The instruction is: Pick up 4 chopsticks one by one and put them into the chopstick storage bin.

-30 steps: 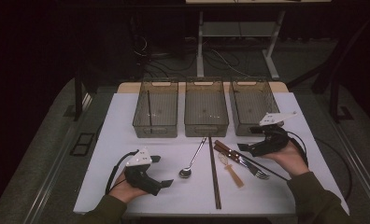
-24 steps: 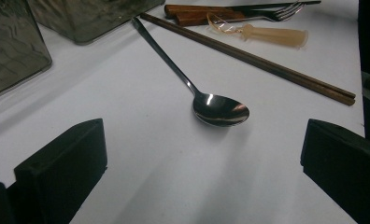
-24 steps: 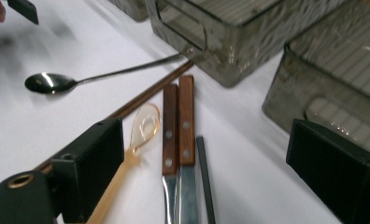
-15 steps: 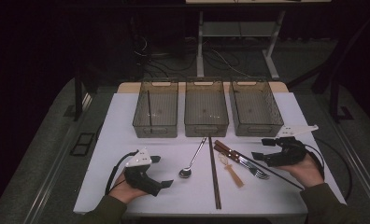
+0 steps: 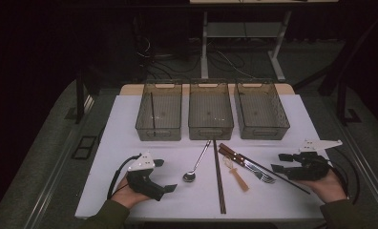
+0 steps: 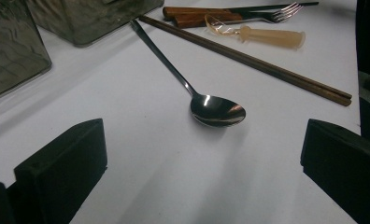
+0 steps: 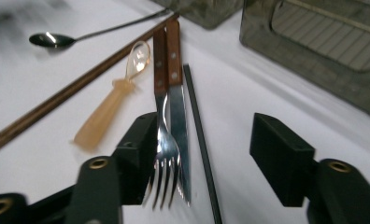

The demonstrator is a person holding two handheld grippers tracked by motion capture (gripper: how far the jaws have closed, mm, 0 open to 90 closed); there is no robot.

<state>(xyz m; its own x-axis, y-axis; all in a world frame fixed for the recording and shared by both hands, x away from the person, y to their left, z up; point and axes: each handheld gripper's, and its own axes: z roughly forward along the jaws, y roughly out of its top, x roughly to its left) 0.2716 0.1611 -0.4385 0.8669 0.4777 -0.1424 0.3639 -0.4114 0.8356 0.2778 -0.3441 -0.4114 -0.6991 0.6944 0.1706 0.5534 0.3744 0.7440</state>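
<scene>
My left gripper (image 5: 164, 175) (image 6: 202, 177) rests open on the white table at the near left, aimed at a steel spoon (image 5: 196, 162) (image 6: 216, 109). At the near right, my right gripper (image 5: 278, 162) (image 7: 206, 154) is partly open and its jaws have just been closing. A wooden-handled fork (image 7: 164, 140), a matching knife (image 7: 178, 121) and a thin black chopstick (image 5: 282, 176) (image 7: 197, 121) lie on the table between the jaws, and the pads do not press on them. A brown chopstick pair (image 5: 218, 176) and an amber plastic spoon (image 5: 237, 176) (image 7: 103, 116) lie mid-table.
Three smoky clear bins stand in a row at the back: left (image 5: 158, 132), middle (image 5: 210, 131), right (image 5: 262, 130). A dark stick lies in the left bin. Cables trail from both grippers. The table's near edge is close to both hands.
The right gripper has moved right and toward the near edge, away from the right bin, and its jaws have narrowed. The left gripper has stayed put.
</scene>
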